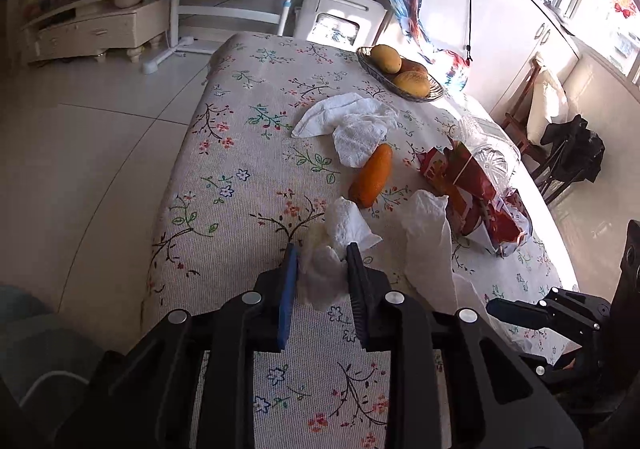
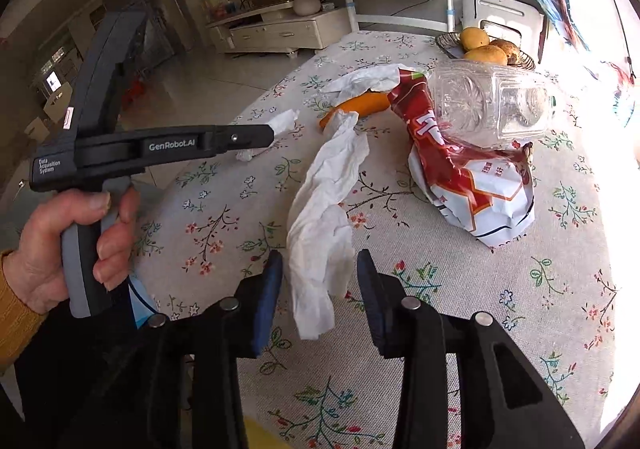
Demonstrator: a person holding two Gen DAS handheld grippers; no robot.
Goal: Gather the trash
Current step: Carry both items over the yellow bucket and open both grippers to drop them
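A small crumpled white tissue (image 1: 326, 269) sits pinched in the left gripper (image 1: 322, 251). A long twisted tissue (image 2: 324, 217) lies between the right gripper's (image 2: 319, 261) spread fingers — untouched. Beyond: a red wrapper (image 2: 468, 177) under a clear bottle (image 2: 492, 105), and more tissue (image 1: 352, 121).

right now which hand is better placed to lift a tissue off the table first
Left. The left hand-held gripper already has its pads pressed on the small crumpled tissue. The right hand-held gripper only straddles the long tissue, pads apart from it, so it must close first.
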